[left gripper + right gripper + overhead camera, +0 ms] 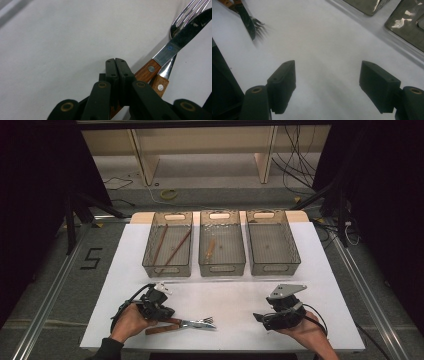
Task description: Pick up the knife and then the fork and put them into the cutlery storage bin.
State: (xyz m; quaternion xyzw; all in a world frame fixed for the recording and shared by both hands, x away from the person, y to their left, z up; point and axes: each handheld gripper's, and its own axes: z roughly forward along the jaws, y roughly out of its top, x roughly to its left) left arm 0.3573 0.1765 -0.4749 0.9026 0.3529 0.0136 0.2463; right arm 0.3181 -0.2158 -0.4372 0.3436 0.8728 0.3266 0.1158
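Note:
A knife [186,33] and a fork [183,13], both with wooden handles, lie crossed on the white table [235,300] near its front left. My left gripper [115,62] is shut, its pads pressed together with nothing between them. It hovers right beside the knife handle [147,71], which runs under its body. From above, a hand holds the left gripper [169,314] over the handle ends, and the fork tines [206,322] point right. My right gripper [327,83] stands open over bare table at the front right [258,317]. Its view has the knife [245,18] and fork [259,25] at top left.
Three clear bins stand in a row at the back of the table. The left bin [150,251] holds two brown chopsticks [170,247], the middle bin [222,266] a small wooden piece [210,249], and the right bin [295,251] looks empty. Black cables trail from both grippers.

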